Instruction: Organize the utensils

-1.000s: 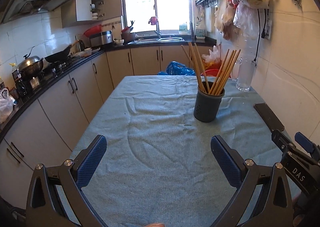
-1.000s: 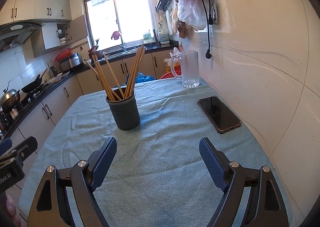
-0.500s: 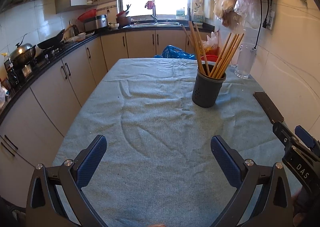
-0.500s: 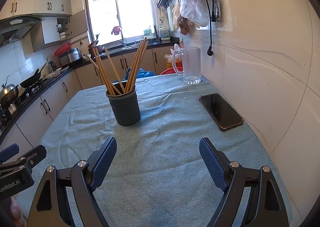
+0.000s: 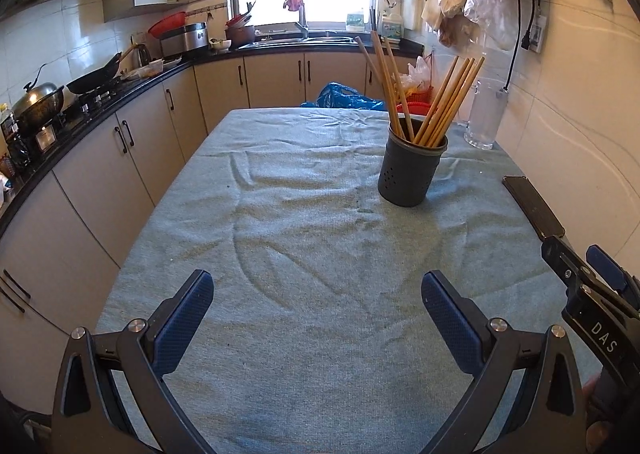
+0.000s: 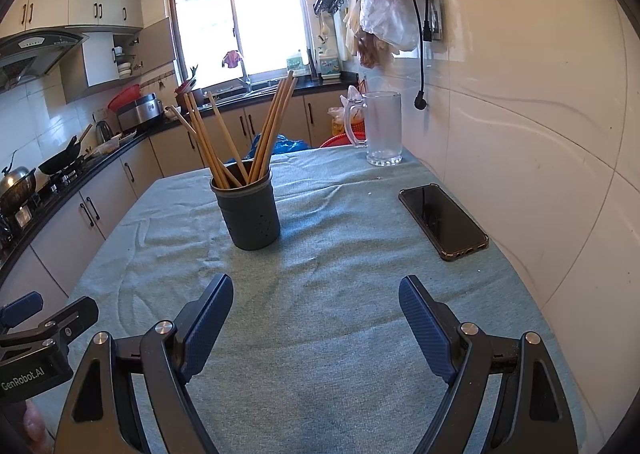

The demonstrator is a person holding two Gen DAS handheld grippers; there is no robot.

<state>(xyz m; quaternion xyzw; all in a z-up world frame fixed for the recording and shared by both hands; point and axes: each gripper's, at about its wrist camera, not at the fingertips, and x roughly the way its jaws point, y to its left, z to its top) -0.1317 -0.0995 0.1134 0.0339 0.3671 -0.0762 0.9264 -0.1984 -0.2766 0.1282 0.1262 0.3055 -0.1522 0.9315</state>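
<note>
grippers (image 5: 316,296) (image 6: 316,302) level, jaws spread, above tablecloth (image 5: 304,214)

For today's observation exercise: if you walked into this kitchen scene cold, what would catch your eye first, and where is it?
First, the dark holder standing mid-table on the teal cloth, wooden chopsticks fanning out of it. Next, the black phone lying flat near the wall on the right, with the glass mug beyond it at the far edge. In the foreground, the right claw and left claw gape open, holding nothing.
</note>
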